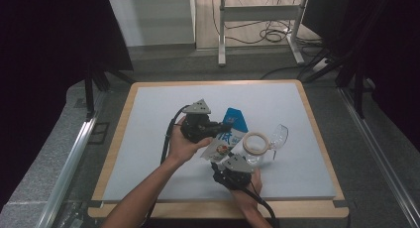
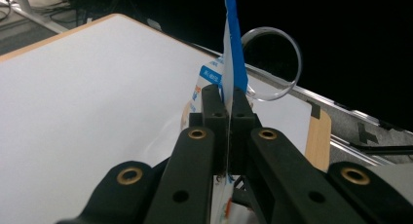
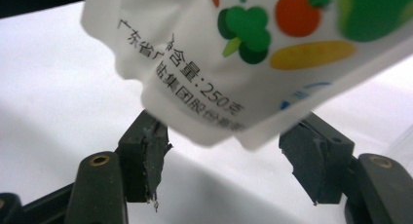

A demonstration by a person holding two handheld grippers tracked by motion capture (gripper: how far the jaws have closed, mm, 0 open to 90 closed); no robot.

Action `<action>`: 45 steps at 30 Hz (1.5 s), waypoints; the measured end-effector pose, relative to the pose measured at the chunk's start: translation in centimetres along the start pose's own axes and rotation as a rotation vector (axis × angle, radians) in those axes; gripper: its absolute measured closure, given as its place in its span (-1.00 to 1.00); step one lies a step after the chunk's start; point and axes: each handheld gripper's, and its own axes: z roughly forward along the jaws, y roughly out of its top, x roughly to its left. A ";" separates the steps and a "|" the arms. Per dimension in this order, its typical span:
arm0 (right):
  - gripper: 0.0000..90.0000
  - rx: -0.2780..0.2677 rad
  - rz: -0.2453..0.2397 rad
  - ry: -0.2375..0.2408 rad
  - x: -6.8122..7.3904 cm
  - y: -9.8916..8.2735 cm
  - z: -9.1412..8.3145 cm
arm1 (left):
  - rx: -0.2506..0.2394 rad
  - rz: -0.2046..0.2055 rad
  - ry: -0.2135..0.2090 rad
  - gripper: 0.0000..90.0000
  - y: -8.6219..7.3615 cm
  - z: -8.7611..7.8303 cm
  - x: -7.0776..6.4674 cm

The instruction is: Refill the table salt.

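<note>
The left claw (image 1: 224, 126) sits left of centre on the table (image 1: 148, 139), its jaws pressed tight on the thin blue top edge of the pouch (image 1: 225, 139). The left gripper view confirms this: the left claw (image 2: 227, 104) has the pouch (image 2: 233, 53) clamped edge-on between its pads, with no gap between them. That same view shows a clear glass (image 2: 272, 63) lying on its side beyond the pouch, its round rim facing the camera; the high view places the glass (image 1: 278, 137) just right of the pouch, beside a ring of tape (image 1: 256, 143).

The right claw (image 1: 221, 163) lies near the table's near edge, under the pouch's lower end. The right gripper view gives what the high view cannot: the right claw (image 3: 224, 158) stands partly open, with the pouch (image 3: 243, 53), printed with vegetables and dark lettering, hanging between its pads. The pad on the picture's right touches the lower corner; the other appears to meet it, but whether either presses cannot be told.

The pouch's upper part is cut off in the right gripper view. In the high view, the hands hide much of both claws.

Open table surface lies broadly to the left and far side; the right edge is well apart from the glass.
</note>
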 end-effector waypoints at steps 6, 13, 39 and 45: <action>-0.21 -0.025 -0.007 -0.007 -0.1 0.3 0.1 | -0.015 0.009 0.000 1.00 0.3 -0.5 -0.5; -0.23 -0.054 -0.046 -0.039 0.2 0.6 -0.2 | -0.025 0.016 -0.010 1.00 0.7 -0.6 -0.8; -0.16 -0.077 -0.027 0.023 -0.7 0.2 0.2 | -0.016 -0.002 -0.020 1.00 0.8 0.6 -0.9; -0.34 -0.075 0.008 0.093 -0.9 0.5 0.3 | -0.014 -0.004 -0.021 1.00 0.6 0.7 -0.9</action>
